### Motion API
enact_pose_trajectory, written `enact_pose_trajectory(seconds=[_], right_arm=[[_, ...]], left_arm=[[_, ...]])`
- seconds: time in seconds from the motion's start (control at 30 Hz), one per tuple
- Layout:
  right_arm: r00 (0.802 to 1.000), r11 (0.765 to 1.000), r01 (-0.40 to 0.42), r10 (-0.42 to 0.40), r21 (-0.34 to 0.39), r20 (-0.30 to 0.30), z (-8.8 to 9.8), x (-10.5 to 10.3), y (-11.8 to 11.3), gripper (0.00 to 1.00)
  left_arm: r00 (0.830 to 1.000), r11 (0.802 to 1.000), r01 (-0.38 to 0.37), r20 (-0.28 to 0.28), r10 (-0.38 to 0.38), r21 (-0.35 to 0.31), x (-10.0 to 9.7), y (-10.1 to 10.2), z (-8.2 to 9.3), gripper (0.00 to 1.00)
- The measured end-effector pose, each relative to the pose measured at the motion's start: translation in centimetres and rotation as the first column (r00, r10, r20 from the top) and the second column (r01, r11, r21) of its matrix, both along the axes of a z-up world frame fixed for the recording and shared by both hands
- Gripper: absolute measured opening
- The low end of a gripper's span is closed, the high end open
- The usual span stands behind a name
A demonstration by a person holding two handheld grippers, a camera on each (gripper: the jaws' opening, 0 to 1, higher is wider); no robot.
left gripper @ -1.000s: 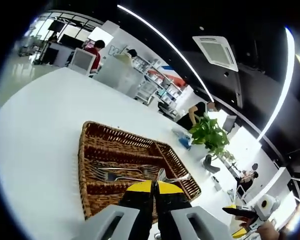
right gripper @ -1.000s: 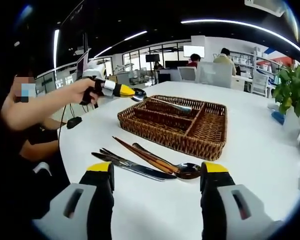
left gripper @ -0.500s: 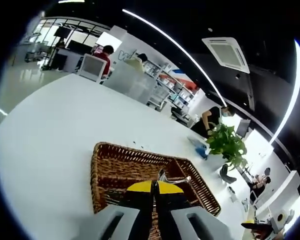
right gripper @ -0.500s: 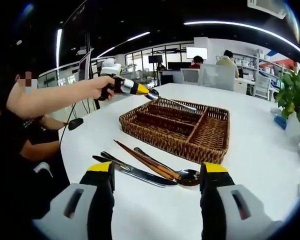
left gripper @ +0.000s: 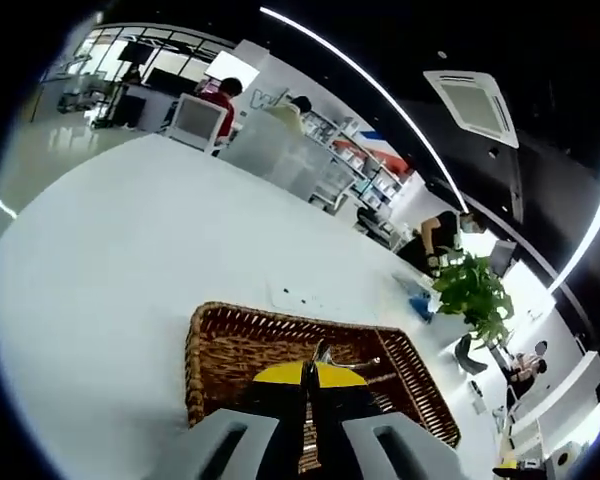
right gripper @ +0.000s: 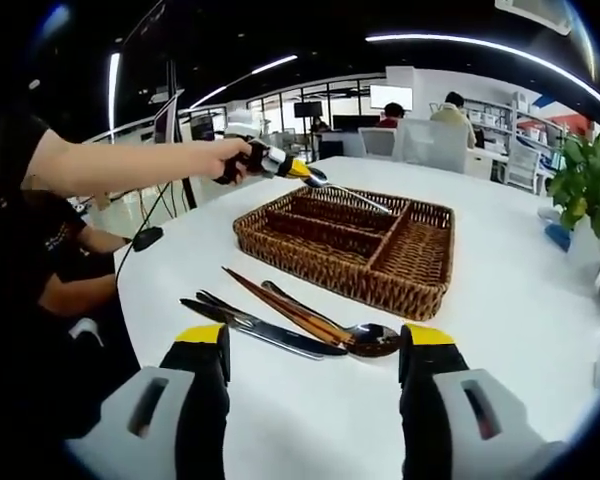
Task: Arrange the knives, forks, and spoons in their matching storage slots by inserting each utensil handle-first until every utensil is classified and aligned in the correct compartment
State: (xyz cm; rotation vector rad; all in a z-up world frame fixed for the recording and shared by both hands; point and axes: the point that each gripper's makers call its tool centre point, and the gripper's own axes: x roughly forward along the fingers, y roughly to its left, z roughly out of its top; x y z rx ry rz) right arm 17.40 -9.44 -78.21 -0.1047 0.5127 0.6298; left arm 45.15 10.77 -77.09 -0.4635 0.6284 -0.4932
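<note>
My left gripper (right gripper: 298, 172) is shut on a metal spoon (right gripper: 355, 195) near its bowl. The spoon's handle slants down over the far compartments of the wicker basket (right gripper: 350, 265). In the left gripper view the shut jaws (left gripper: 310, 372) pinch the spoon (left gripper: 326, 353) above the basket (left gripper: 220, 345). My right gripper (right gripper: 315, 340) hangs open low over the table, short of the loose utensils. A knife (right gripper: 270, 336), a fork (right gripper: 216, 301), a dark spoon (right gripper: 372, 341) and brown-handled pieces (right gripper: 280, 308) lie there in front of the basket.
A potted plant (right gripper: 585, 185) and a blue item stand on the white table (right gripper: 520, 300) at the right. The person's arm (right gripper: 130, 165) reaches in from the left. Chairs, desks and other people are in the background.
My left gripper has carried the spoon farther over the basket, with the handle tip now above its far dividers. The right gripper has stayed open and nearly still.
</note>
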Motion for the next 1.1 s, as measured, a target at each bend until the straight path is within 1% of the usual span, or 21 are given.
enact_pose_trajectory(seconds=[0.07, 0.13, 0.2, 0.23, 0.27, 0.37, 0.4, 0.43, 0.5, 0.53, 0.57, 0.63, 0.73, 0.8, 0.83, 0.87, 0.93, 0.97, 1.03, 1.07, 1.1], right_arm=[[1.000, 1.000, 0.003, -0.003, 0.001, -0.002, 0.0, 0.0, -0.2, 0.70], [1.000, 1.000, 0.005, -0.005, -0.004, -0.002, 0.0, 0.0, -0.3, 0.70], [1.000, 1.000, 0.006, -0.006, -0.007, -0.004, 0.0, 0.0, -0.4, 0.70], [1.000, 1.000, 0.007, -0.007, -0.008, -0.005, 0.0, 0.0, -0.4, 0.70], [1.000, 1.000, 0.007, -0.007, -0.009, -0.006, -0.1, 0.1, -0.5, 0.70], [1.000, 1.000, 0.003, -0.003, -0.015, -0.010, -0.2, 0.1, -0.4, 0.70], [1.000, 1.000, 0.002, -0.002, -0.016, -0.010, -0.2, 0.2, -0.3, 0.70], [1.000, 1.000, 0.000, 0.000, -0.013, -0.010, -0.1, 0.2, -0.2, 0.70], [1.000, 1.000, -0.003, 0.003, -0.006, -0.007, 0.1, 0.3, 0.0, 0.70], [1.000, 1.000, -0.004, 0.004, -0.004, -0.005, 0.2, 0.4, 0.1, 0.70], [1.000, 1.000, -0.005, 0.005, -0.005, -0.005, 0.2, 0.4, 0.1, 0.70], [1.000, 1.000, -0.007, 0.007, -0.008, -0.005, 0.2, 0.6, 0.2, 0.70], [1.000, 1.000, -0.010, 0.010, -0.009, -0.011, 0.0, 0.6, 0.3, 0.70], [1.000, 1.000, -0.011, 0.010, -0.012, -0.015, -0.2, 0.6, 0.3, 0.70], [1.000, 1.000, -0.010, 0.009, -0.012, -0.016, -0.2, 0.7, 0.2, 0.70], [1.000, 1.000, -0.008, 0.008, -0.012, -0.017, -0.2, 0.7, 0.2, 0.70], [1.000, 1.000, -0.004, 0.004, -0.009, -0.018, -0.2, 0.8, 0.0, 0.70], [1.000, 1.000, -0.002, 0.002, -0.007, -0.018, -0.2, 0.8, 0.0, 0.70], [1.000, 1.000, 0.001, -0.001, -0.007, -0.019, -0.1, 0.9, 0.0, 0.69], [1.000, 1.000, 0.001, -0.001, -0.007, -0.018, -0.1, 0.9, 0.0, 0.69], [1.000, 1.000, -0.001, 0.001, -0.004, -0.017, 0.0, 1.0, 0.1, 0.69]], left_arm=[[1.000, 0.999, 0.023, -0.012, -0.022, 0.039, 0.3, -0.3, -0.6, 0.00], [0.999, 0.998, 0.032, -0.016, -0.031, 0.057, 0.4, -0.4, -0.9, 0.00], [1.000, 0.995, 0.027, -0.018, -0.025, 0.099, 0.7, -0.1, -1.5, 0.00], [1.000, 0.998, 0.019, -0.020, -0.018, 0.067, 1.0, -0.1, -1.4, 0.00], [0.999, 0.998, 0.015, -0.029, -0.014, 0.056, 1.1, 0.0, -1.5, 0.00], [0.998, 0.993, 0.034, -0.052, -0.028, 0.114, 1.3, 0.6, -2.8, 0.00], [0.998, 0.991, 0.034, -0.063, -0.027, 0.126, 1.4, 0.9, -3.2, 0.00], [0.998, 0.993, 0.015, -0.061, -0.008, 0.115, 1.8, 1.2, -3.2, 0.01], [0.998, 0.990, 0.020, -0.070, -0.011, 0.141, 2.1, 1.5, -3.6, 0.02], [0.997, 0.986, 0.023, -0.076, -0.011, 0.162, 2.3, 1.7, -3.9, 0.02], [0.997, 0.979, 0.033, -0.079, -0.017, 0.202, 2.4, 2.0, -4.3, 0.03], [0.997, 0.970, 0.048, -0.077, -0.030, 0.240, 2.6, 2.1, -4.6, 0.04], [0.997, 0.965, 0.049, -0.077, -0.030, 0.259, 2.9, 2.2, -4.9, 0.05], [0.997, 0.954, 0.054, -0.072, -0.034, 0.295, 3.1, 2.4, -5.2, 0.05], [0.997, 0.956, 0.053, -0.066, -0.035, 0.289, 3.3, 2.1, -5.0, 0.06], [0.997, 0.950, 0.056, -0.062, -0.039, 0.307, 3.4, 2.1, -5.1, 0.06], [0.996, 0.945, 0.073, -0.064, -0.056, 0.320, 3.4, 1.7, -5.3, 0.06], [0.995, 0.932, 0.097, -0.063, -0.080, 0.349, 3.3, 1.5, -5.5, 0.05], [0.994, 0.900, 0.113, -0.051, -0.101, 0.421, 3.2, 1.8, -5.7, 0.04], [0.992, 0.891, 0.127, -0.050, -0.117, 0.436, 3.0, 1.7, -5.8, 0.03], [0.991, 0.894, 0.130, -0.053, -0.119, 0.429, 2.8, 1.3, -5.9, 0.04]])
